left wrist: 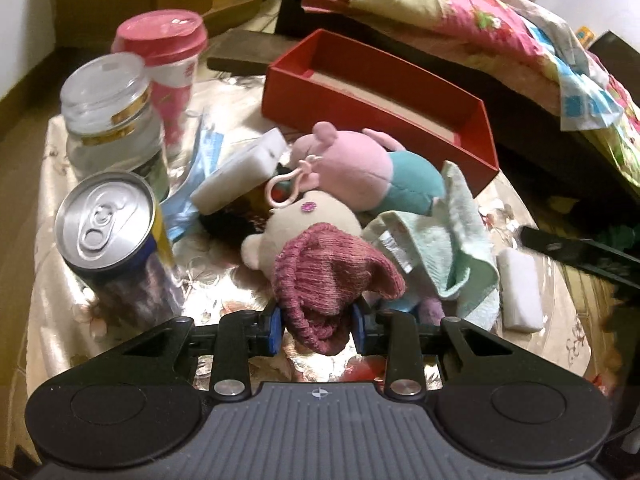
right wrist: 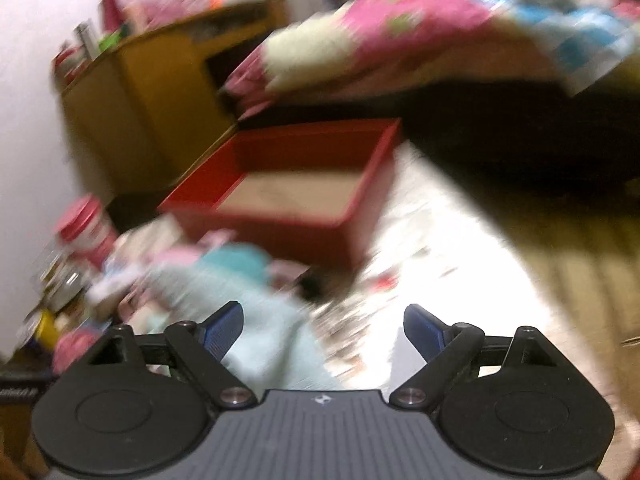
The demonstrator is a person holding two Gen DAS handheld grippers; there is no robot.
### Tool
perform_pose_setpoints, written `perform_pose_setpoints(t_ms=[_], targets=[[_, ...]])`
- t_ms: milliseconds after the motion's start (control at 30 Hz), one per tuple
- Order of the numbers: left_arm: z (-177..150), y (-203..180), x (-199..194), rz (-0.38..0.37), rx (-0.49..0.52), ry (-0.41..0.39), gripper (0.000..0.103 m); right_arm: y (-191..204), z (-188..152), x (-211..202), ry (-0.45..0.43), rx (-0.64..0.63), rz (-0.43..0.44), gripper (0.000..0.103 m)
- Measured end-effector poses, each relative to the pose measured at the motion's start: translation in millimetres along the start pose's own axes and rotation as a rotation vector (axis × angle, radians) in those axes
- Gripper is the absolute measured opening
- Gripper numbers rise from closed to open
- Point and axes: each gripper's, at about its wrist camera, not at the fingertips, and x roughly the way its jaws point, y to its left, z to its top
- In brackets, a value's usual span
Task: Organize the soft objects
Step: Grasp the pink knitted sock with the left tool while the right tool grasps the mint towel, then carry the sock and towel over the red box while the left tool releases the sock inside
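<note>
- Pink knitted sock [left wrist: 324, 280] pinched between the blue pads of the left gripper [left wrist: 318, 322], held low over the near edge of the table [left wrist: 120, 184].
- Just behind: two plush toys, one cream [left wrist: 308, 220], one pink and teal [left wrist: 372, 172], plus one mint towel [left wrist: 444, 240].
- Two white sponges [left wrist: 520, 292], one each side.
- One open red box [left wrist: 400, 92] farther back.
- One can [left wrist: 108, 220], one glass jar [left wrist: 108, 108], one pink-lidded cup [left wrist: 168, 52] standing at left.
- Shiny floral tablecloth, bed with patterned quilt [left wrist: 480, 12] beyond.
- Right gripper [right wrist: 323, 330] spread wide, holding nothing; view blurred.
</note>
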Motion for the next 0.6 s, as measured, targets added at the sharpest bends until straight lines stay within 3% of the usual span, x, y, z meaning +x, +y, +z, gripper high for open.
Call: perform_pose_setpoints(t_ms=[167, 233, 333, 433, 600], targets=[[-1, 3, 7, -0.006, 0.004, 0.011, 0.034, 20, -5, 35, 0.077, -0.040, 0.010, 0.057], [0, 4, 9, -0.007, -0.002, 0.014, 0.034, 20, -6, 45, 0.126, -0.024, 0.034, 0.024], [0, 4, 9, -0.012, 0.003, 0.015, 0.034, 8, -11, 59, 0.224, 0.101, 0.120, 0.000], [0, 2, 8, -0.019, 0.013, 0.011, 0.035, 0, -15, 60, 0.256, 0.172, 0.164, 0.000], [1, 2, 8, -0.027, 0.010, 0.007, 0.035, -6, -7, 38, 0.184, 0.243, 0.244, 0.000]])
